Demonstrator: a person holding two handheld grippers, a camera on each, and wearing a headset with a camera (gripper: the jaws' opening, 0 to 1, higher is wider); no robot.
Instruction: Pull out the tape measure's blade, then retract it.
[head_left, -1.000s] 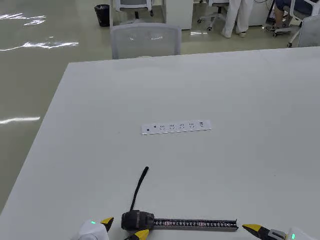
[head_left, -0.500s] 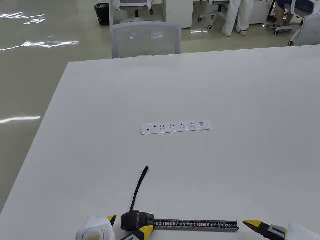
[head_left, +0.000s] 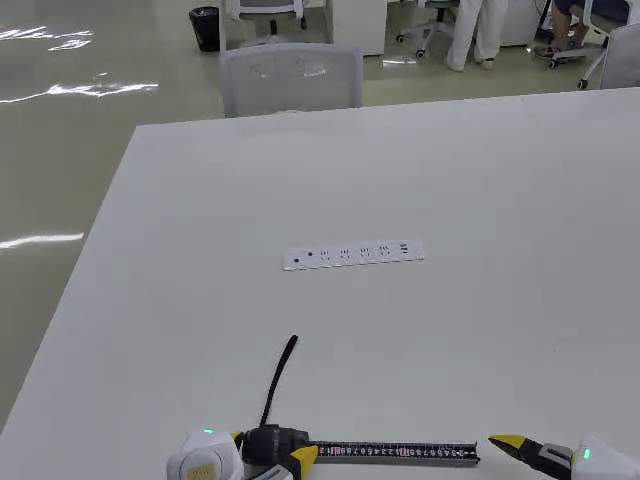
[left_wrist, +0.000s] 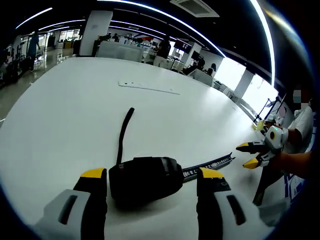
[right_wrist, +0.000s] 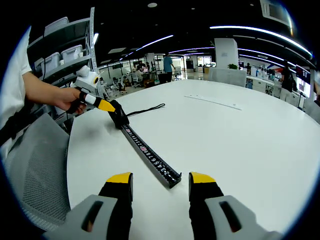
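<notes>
Your left gripper, its yellow-tipped jaws apart, straddles the tape measure, a rounded matte black case at the near edge of the smooth white table, with a thin strap trailing toward 12 o'clock. Its stiff numbered blade lies drawn out flat toward 3 o'clock. Your right gripper sits just past the blade's tip, jaws apart, touching nothing.

Tape measure case matt, rubbery-looking; blade dark, printed; table smooth matt white; floor glossy.
</notes>
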